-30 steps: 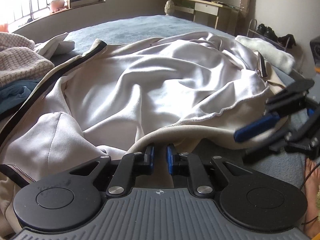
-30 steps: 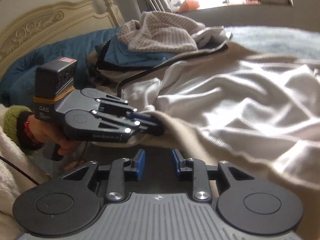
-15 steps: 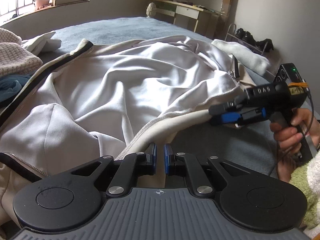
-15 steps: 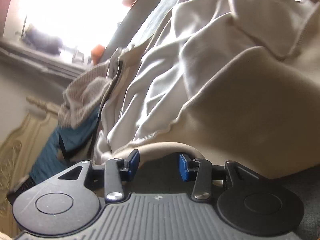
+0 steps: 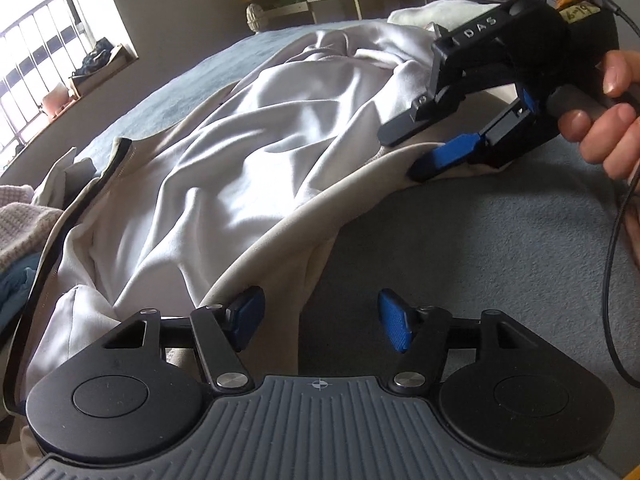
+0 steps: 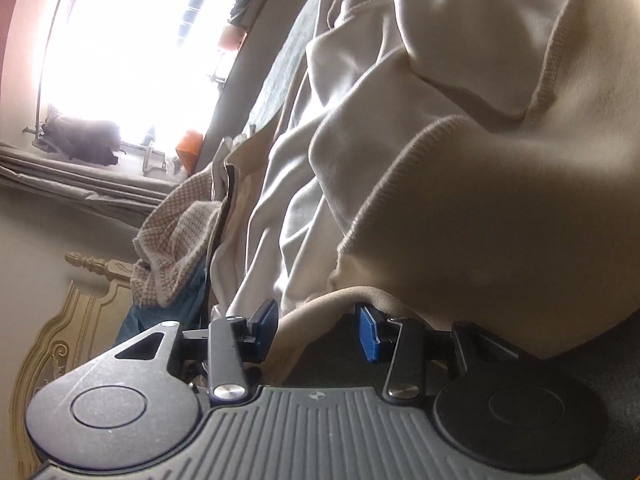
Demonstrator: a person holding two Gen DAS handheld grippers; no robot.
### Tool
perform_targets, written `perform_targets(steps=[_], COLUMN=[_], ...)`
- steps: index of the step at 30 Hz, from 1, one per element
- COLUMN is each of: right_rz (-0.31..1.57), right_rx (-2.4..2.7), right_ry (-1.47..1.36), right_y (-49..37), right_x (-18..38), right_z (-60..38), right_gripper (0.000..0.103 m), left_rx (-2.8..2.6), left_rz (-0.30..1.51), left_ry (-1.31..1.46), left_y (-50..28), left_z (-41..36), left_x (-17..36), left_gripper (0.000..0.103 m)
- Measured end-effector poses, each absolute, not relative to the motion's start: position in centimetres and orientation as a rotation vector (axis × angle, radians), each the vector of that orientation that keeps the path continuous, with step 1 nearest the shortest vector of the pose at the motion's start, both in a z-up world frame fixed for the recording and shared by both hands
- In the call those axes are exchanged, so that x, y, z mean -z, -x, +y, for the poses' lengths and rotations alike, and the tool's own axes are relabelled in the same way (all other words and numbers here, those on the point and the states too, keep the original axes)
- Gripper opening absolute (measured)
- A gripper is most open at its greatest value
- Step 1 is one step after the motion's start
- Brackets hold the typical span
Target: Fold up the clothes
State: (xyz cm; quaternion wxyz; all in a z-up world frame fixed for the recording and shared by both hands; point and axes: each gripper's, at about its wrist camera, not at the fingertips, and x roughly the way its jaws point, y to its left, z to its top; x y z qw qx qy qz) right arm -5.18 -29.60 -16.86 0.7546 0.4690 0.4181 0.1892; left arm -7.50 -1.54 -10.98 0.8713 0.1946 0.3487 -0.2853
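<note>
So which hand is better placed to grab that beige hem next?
Probably the right. The right gripper has the hem between its open fingers; the left gripper is open too, with the hem beside its left finger.

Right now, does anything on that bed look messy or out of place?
Yes. The cream jacket lies rumpled and inside out, pale lining up, not flat for folding. A heap of other clothes is piled at the headboard end.

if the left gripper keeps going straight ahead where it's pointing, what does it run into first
Probably the beige hem of the jacket: it lies right between and ahead of the left gripper, whose jaws are open. The grey bedcover lies just to its right, so depth leaves some doubt.
</note>
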Motion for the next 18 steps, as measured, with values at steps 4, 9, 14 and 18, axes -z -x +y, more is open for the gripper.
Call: perform_targets(steps=[4,9,14,18], right_rz=[0.971,0.982,1.010,1.017], right_rx=[-0.459,-0.498,-0.537,-0.535], right_ry=[-1.020,-1.032,-1.204,-1.216], right_y=[5.3,5.4,5.6,5.8], right_x=[17.5,17.4,18.3,18.3], right_z=[-28.5,-27.9,-28.3,-28.5], right_gripper=[0.055,0.069,0.077,0.077], left_rx=[0.554,0.516,0.503,0.493], left_rz=[0.724,0.716,0.706,0.698], left_ry=[-0.419,-0.424,-0.410,-0.398], left_y=[7.3,7.1,7.1,7.1], left_z=[-2.0,-2.3,-2.0,-1.8], left_x=[11.4,11.6,11.4,11.3], left_gripper=[0.063,0.059,0.044,0.027])
